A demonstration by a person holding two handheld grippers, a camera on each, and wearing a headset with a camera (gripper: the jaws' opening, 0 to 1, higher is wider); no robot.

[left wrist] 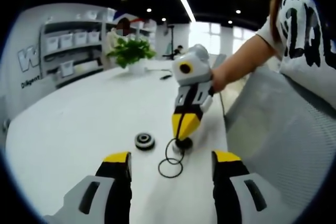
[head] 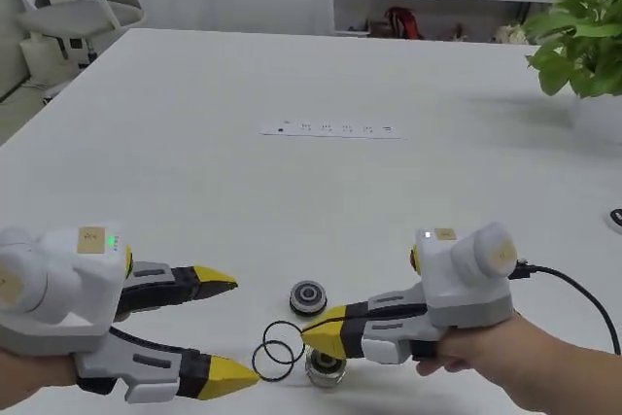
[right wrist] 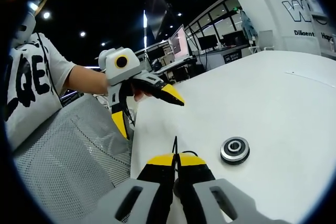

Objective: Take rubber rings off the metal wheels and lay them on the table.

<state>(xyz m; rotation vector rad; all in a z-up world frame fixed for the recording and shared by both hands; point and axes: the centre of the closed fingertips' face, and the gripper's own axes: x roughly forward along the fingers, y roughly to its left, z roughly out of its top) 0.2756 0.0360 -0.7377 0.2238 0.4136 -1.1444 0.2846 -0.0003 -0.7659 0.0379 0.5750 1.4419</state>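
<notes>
While the big white tabletop (head: 321, 191) spreads out under everything, a green plant (head: 581, 36) stands at its far edge, well away from both sets of fingers. A long white power strip (head: 330, 129) lies flat on the tabletop, also well ahead of the fingers.

The left gripper (head: 243, 329) is held low over the tabletop. Its yellow-tipped fingers are spread wide, and there is nothing between them. The right gripper (head: 309, 333) points toward the left one. Its fingers are pressed tight together on a thin rubber ring (right wrist: 175, 146).

That black ring runs from the right fingertips down to a metal wheel (head: 326, 366), which sits on the tabletop right under those tips. I cannot tell if the ring is all the way off this wheel.

A second metal wheel (head: 308, 296) lies flat just beside the right fingertips, not touching them. It has a dark rim.

A loose rubber ring (left wrist: 170, 168) lies on the tabletop in front of the left fingers, in line with the gap between them, and just beside the right fingertips.
</notes>
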